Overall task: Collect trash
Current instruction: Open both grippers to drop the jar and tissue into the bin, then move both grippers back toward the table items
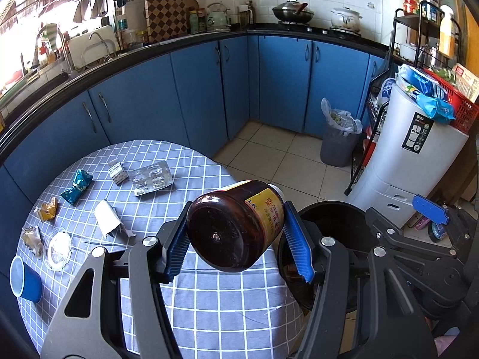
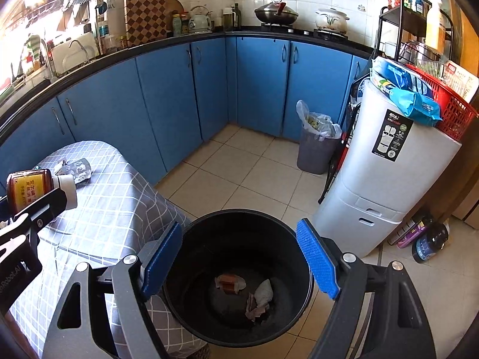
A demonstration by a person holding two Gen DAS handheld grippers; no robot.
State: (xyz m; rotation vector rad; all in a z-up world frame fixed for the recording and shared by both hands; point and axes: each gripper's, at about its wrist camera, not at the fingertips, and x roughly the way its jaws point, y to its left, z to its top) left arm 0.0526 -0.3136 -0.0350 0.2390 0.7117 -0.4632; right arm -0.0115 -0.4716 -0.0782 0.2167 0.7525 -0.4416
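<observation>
**Brown bottle held over a kitchen table, black bin waiting beside it**

A round table [image 1: 209,305] under a grey cloth with a white grid stands in a kitchen of blue cabinets [image 1: 149,101], black worktops, white wall tiles and a pale tiled floor. The left gripper [image 1: 239,236] clamps a brown glass bottle [image 1: 236,224] on its side between blue ribbed pads, its base towards the camera and its white cap pointing away; the yellow label carries red Chinese characters too small to read. The right gripper [image 2: 239,260] hangs with its jaws spread wide and nothing between them, directly above a black bin [image 2: 239,278] that stands against the table's edge and holds a few crumpled scraps at the bottom. On the cloth lie a teal snack wrapper [image 1: 76,186], an empty blister pack [image 1: 151,177], a small white carton [image 1: 116,172], crumpled paper [image 1: 107,218], a clear plastic lid [image 1: 57,248] and a blue cup [image 1: 24,278]. Across the floor, a grey bin lined with a plastic bag [image 1: 339,137] stands near a white tiered container [image 1: 413,161] bearing a black label, unreadable, with a red basket [image 1: 458,104] on top.
</observation>
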